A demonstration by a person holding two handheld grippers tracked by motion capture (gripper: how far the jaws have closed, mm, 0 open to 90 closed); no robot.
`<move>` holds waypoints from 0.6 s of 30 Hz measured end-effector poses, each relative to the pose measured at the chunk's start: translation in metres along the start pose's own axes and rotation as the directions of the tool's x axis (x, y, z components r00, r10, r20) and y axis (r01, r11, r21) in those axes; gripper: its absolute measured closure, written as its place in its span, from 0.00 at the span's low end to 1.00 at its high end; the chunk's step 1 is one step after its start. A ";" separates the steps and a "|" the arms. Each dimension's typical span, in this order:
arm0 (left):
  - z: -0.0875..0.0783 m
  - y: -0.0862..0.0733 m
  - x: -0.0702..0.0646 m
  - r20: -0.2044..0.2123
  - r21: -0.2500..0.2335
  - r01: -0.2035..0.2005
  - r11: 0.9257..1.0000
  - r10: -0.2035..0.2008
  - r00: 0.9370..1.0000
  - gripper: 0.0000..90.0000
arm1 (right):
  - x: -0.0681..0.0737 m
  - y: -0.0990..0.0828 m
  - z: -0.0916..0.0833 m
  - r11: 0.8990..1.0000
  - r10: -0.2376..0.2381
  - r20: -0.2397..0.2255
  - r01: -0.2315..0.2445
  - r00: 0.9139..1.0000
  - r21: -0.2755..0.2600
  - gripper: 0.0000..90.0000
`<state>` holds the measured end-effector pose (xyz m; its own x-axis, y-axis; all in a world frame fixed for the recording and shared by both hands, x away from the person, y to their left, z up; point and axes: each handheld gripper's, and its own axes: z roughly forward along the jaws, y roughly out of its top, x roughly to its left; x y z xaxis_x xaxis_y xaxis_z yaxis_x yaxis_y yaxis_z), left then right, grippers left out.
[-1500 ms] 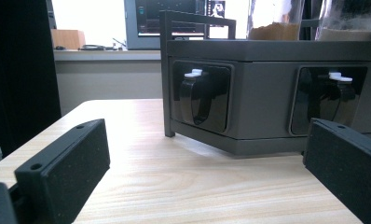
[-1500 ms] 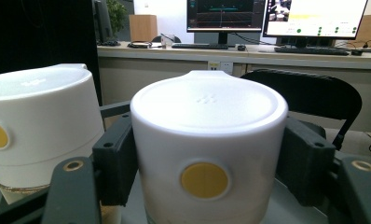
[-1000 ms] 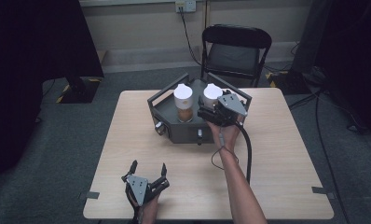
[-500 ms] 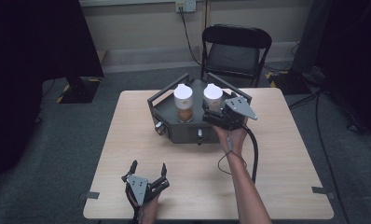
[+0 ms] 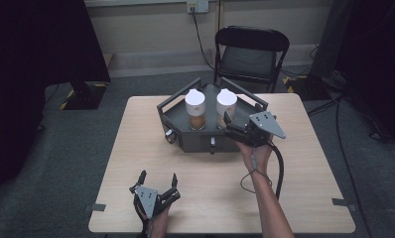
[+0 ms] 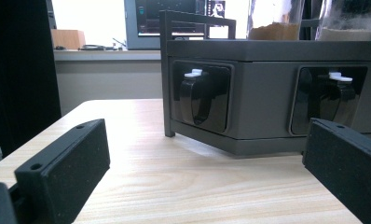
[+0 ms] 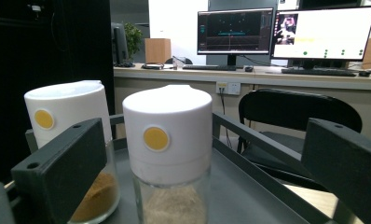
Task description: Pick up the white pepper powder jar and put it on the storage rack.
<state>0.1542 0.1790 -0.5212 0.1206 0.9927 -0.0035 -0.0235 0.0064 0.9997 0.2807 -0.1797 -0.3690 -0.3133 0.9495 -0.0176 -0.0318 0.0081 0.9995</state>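
Fingers of the left gripper (image 5: 157,184) rest spread on the near counter (image 5: 304,198), idle. Farther off, the right gripper (image 5: 229,125) has just been opening, nothing pinched; the right-hand shaker (image 7: 168,140) stands beside its twin (image 7: 67,130) in the grey tray (image 5: 175,116), apparently set down.
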 end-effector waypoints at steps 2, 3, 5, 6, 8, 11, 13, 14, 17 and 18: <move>0.000 0.000 0.000 0.000 0.000 0.000 1.000 0.000 1.000 0.00 | -0.002 -0.001 -0.004 1.000 0.003 -0.003 -0.003 1.000 -0.002 0.00; 0.000 0.000 0.000 0.000 0.000 0.000 1.000 0.000 1.000 0.00 | -0.002 -0.002 -0.007 1.000 0.003 -0.002 -0.003 1.000 -0.003 0.00; 0.000 0.000 0.000 0.000 0.000 0.000 1.000 0.000 1.000 0.00 | -0.003 -0.004 -0.011 1.000 0.003 -0.003 -0.003 1.000 -0.005 0.00; 0.000 0.000 0.000 0.000 0.000 0.000 1.000 0.000 1.000 0.00 | -0.003 -0.005 -0.013 1.000 0.006 -0.005 -0.006 1.000 -0.009 0.00; 0.000 0.000 0.000 0.000 0.000 0.000 1.000 0.000 1.000 0.00 | -0.004 -0.004 -0.015 1.000 0.002 -0.012 -0.002 1.000 -0.006 0.00; 0.000 0.000 0.000 0.000 0.000 0.000 1.000 0.000 1.000 0.00 | -0.004 -0.005 -0.021 1.000 0.002 -0.016 -0.002 1.000 -0.016 0.00; 0.000 0.000 0.000 0.000 0.000 0.000 1.000 0.000 1.000 0.00 | -0.003 -0.007 -0.026 1.000 -0.007 -0.018 0.006 1.000 -0.022 0.00; 0.000 0.000 0.000 0.000 0.000 0.000 1.000 0.000 1.000 0.00 | -0.003 -0.008 -0.028 1.000 -0.006 -0.017 0.005 1.000 -0.023 0.00; 0.000 0.000 0.000 0.000 0.000 0.000 1.000 0.000 1.000 0.00 | -0.003 -0.011 -0.034 1.000 0.008 -0.019 -0.009 1.000 -0.030 0.00; 0.000 0.000 0.000 0.000 0.000 0.000 1.000 0.000 1.000 0.00 | -0.002 -0.012 -0.036 1.000 0.012 -0.018 -0.013 1.000 -0.029 0.00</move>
<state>0.1542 0.1790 -0.5212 0.1204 0.9927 -0.0031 -0.0235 0.0060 0.9997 0.2474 -0.1930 -0.3821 -0.3303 0.9439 -0.0057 -0.0548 -0.0131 0.9984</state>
